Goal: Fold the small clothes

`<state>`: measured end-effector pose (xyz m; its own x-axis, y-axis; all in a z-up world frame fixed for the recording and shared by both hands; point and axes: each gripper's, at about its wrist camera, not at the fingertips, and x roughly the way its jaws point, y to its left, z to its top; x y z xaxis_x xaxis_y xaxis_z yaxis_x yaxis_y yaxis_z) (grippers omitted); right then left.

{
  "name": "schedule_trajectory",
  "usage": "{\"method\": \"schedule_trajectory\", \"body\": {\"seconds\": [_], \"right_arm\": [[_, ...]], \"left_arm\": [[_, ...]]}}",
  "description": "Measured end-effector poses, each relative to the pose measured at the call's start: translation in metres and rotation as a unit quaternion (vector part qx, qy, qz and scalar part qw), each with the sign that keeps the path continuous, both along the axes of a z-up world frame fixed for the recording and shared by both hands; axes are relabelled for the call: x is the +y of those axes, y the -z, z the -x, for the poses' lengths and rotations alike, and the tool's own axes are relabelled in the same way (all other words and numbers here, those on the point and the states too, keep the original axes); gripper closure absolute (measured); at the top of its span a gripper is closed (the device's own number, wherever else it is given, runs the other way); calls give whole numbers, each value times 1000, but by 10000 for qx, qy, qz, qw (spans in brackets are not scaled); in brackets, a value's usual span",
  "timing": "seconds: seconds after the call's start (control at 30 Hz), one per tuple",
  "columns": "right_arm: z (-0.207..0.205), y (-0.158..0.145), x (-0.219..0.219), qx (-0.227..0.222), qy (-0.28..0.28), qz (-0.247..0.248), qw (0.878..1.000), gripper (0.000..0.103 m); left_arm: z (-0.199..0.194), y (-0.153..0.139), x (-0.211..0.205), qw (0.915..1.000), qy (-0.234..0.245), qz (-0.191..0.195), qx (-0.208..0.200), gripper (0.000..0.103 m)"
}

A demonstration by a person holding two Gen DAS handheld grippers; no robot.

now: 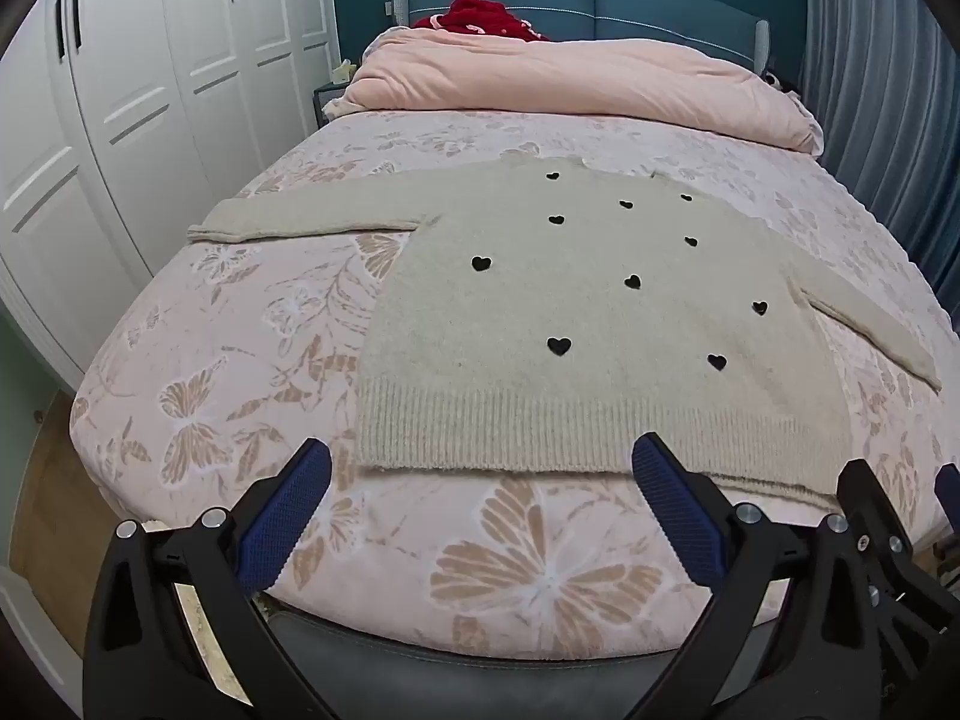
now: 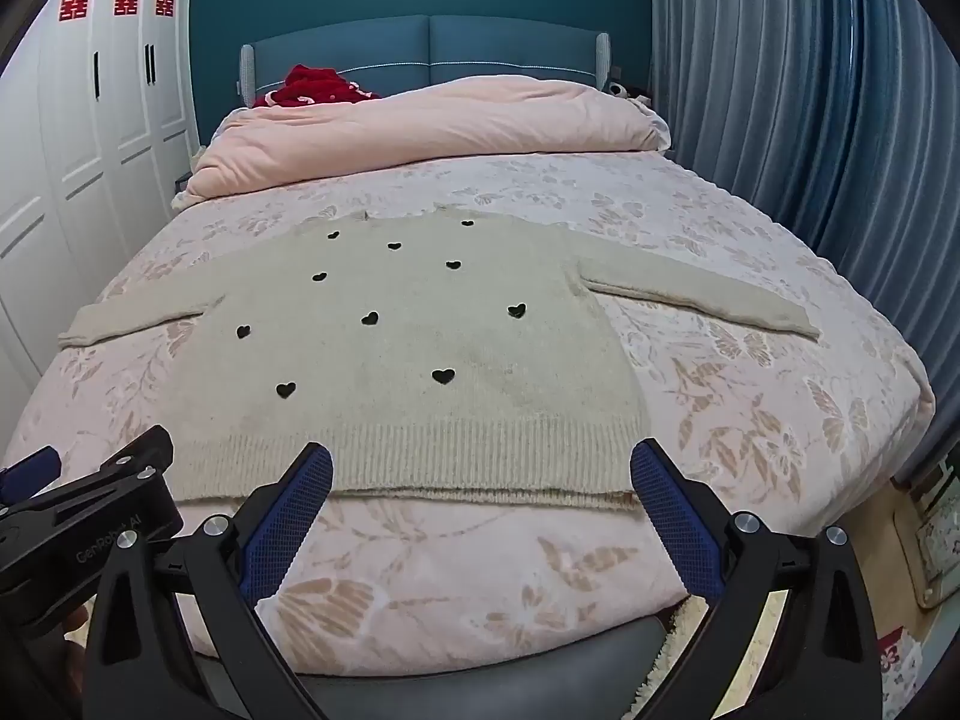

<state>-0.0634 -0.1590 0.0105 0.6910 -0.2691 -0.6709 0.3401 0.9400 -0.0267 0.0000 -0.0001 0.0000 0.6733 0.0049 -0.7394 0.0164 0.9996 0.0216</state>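
Observation:
A small beige knit sweater with black hearts lies flat, front up, on the bed, both sleeves spread out to the sides; it also shows in the right wrist view. Its ribbed hem faces me. My left gripper is open and empty, hovering above the bed's near edge just short of the hem. My right gripper is open and empty, at the same height, beside the left one. The right gripper's body shows at the left wrist view's right edge.
The bed has a pink butterfly-print cover. A folded pink duvet and a red garment lie at the headboard end. White wardrobes stand left, blue curtains right. Wooden floor shows beside the bed.

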Motion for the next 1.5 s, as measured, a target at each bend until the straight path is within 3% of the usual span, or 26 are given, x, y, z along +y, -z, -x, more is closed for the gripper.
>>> {"method": "schedule_trajectory", "body": {"seconds": [0.13, 0.2, 1.5], "right_arm": [[1, 3, 3, 15, 17, 147, 9999, 5], [1, 5, 7, 56, -2, 214, 9998, 5], [3, 5, 3, 104, 99, 90, 9999, 5]], "left_arm": [[6, 1, -2, 9999, -17, -84, -130, 5], [1, 1, -2, 9999, 14, -121, 63, 5], [5, 1, -4, 9998, 20, -202, -39, 5]]}}
